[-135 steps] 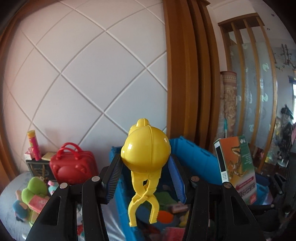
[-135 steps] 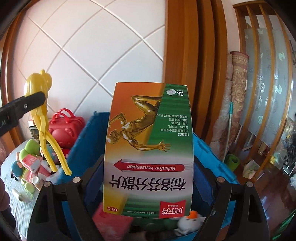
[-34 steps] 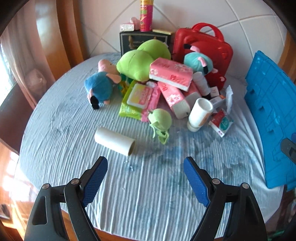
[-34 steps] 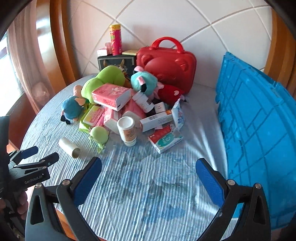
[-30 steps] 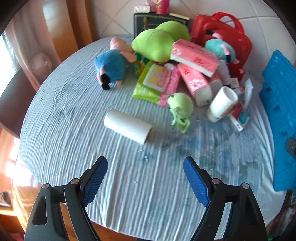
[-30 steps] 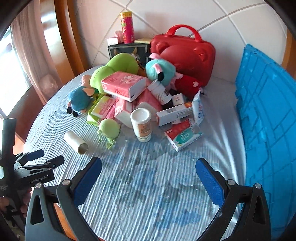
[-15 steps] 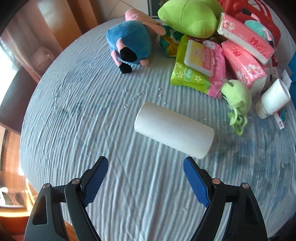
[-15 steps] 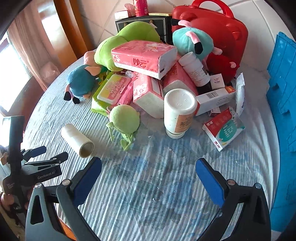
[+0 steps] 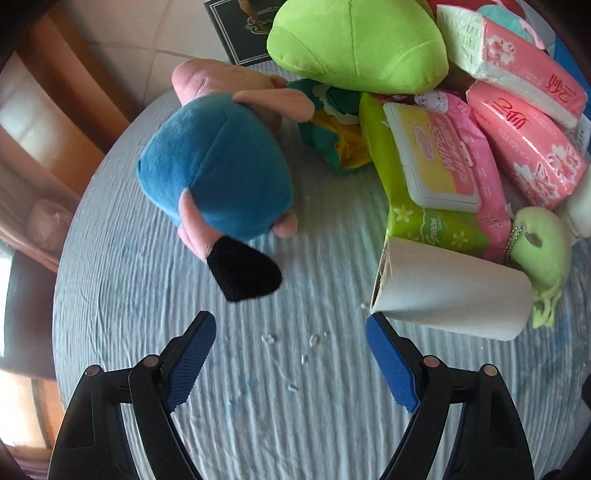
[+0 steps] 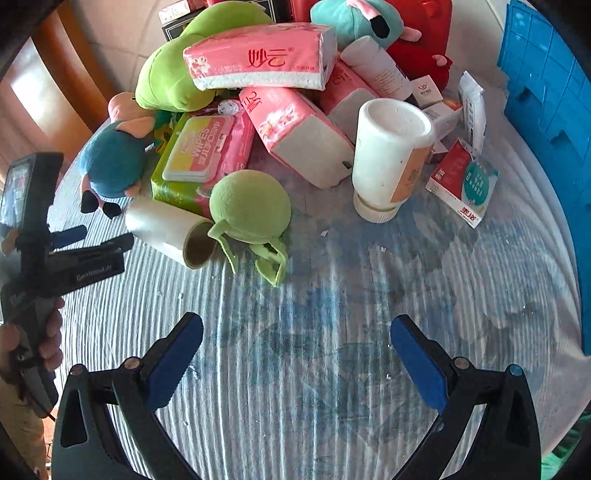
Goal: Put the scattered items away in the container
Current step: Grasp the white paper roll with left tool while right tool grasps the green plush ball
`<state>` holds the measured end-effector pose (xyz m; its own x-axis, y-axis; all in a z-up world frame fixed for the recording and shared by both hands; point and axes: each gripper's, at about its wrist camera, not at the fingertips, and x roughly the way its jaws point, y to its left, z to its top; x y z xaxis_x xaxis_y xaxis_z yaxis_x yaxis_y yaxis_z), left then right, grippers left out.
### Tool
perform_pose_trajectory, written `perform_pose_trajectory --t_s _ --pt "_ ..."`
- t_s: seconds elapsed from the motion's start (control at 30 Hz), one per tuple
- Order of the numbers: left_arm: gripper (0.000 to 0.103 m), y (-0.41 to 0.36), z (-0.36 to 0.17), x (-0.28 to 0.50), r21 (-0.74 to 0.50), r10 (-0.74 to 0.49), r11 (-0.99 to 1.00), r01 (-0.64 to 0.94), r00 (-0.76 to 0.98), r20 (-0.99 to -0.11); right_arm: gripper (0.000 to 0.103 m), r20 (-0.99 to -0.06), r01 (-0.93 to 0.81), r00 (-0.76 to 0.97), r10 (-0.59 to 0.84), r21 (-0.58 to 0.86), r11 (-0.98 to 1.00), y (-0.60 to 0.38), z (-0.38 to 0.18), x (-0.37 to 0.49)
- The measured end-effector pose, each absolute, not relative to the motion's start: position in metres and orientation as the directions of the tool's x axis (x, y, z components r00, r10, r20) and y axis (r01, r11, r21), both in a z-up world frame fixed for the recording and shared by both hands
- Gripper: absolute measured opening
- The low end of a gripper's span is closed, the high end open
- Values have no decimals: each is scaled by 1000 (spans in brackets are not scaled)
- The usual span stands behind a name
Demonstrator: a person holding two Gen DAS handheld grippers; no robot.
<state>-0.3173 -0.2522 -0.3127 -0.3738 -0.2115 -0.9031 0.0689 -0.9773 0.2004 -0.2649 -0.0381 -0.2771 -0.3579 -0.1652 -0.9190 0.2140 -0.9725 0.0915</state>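
My left gripper (image 9: 290,334) is open and empty, low over the cloth. Its right fingertip is close to the end of a white paper roll (image 9: 450,293). A blue and pink pig plush (image 9: 214,184) lies just ahead of it. My right gripper (image 10: 295,341) is open and empty, above the cloth in front of a small green plush (image 10: 249,212) and a white bottle (image 10: 389,158). The roll (image 10: 166,229) and the left gripper (image 10: 96,245) show at the left of the right wrist view. The blue container (image 10: 550,92) stands at the right.
The pile holds pink tissue packs (image 10: 258,59), a wipes pack (image 10: 201,147), a big green plush (image 9: 354,44), a teal plush (image 10: 354,18), small medicine boxes (image 10: 463,181) and a red case (image 10: 421,14). The round table's cloth (image 10: 332,369) drops off at the near and left edges.
Both grippers have dropped the yellow toy and the medicine box, swung to the table and moved in low. The left one has shifted left of the roll, toward the pig plush.
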Motion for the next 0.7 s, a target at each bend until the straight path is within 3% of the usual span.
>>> perform_pose_trajectory --t_s 0.33,0.57,0.7 --pt "85 -276 -324 -314 188 -219 -975 121 -345 -913 103 -923 209 -363 -127 53 -977 -81 -312 -307" --pt "85 -295 -301 -310 165 -221 -971 172 -392 -893 103 -901 409 -264 -343 218 -886 -130 -317 -285" --pt "85 -295 -281 -292 88 -158 -979 184 -408 -899 103 -905 407 -274 -324 196 -892 -120 -304 -269"
